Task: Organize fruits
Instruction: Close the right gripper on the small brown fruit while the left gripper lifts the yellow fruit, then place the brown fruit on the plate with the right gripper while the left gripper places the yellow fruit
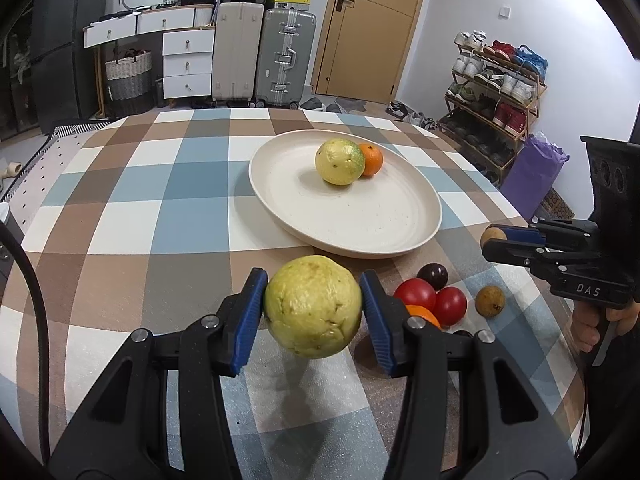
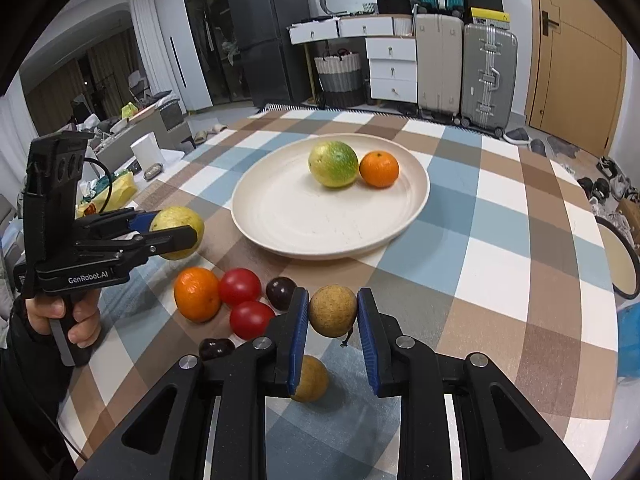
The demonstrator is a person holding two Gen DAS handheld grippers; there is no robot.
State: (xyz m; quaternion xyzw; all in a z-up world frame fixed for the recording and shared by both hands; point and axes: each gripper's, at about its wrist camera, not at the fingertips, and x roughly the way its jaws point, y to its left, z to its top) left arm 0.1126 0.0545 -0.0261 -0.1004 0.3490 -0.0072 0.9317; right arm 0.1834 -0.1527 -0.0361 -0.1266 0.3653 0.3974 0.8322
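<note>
My left gripper [image 1: 313,308] is shut on a yellow-green guava [image 1: 313,306] and holds it above the checked cloth, short of the cream plate [image 1: 400,220]. It also shows in the right wrist view [image 2: 176,236]. My right gripper [image 2: 333,312] is shut on a small brown longan [image 2: 333,310], lifted off the table; it shows at the right of the left wrist view [image 1: 490,240]. On the plate lie a green-yellow guava [image 2: 333,163] and an orange [image 2: 379,169]. On the cloth lie an orange [image 2: 197,294], two red tomatoes [image 2: 239,286], a dark plum [image 2: 281,293] and another longan [image 2: 314,378].
A second dark fruit [image 2: 216,348] lies by my right gripper's left finger. The checked tablecloth [image 1: 160,184] covers the whole table. Suitcases [image 1: 284,56], drawers and a shoe rack [image 1: 496,92] stand beyond the table's far edge.
</note>
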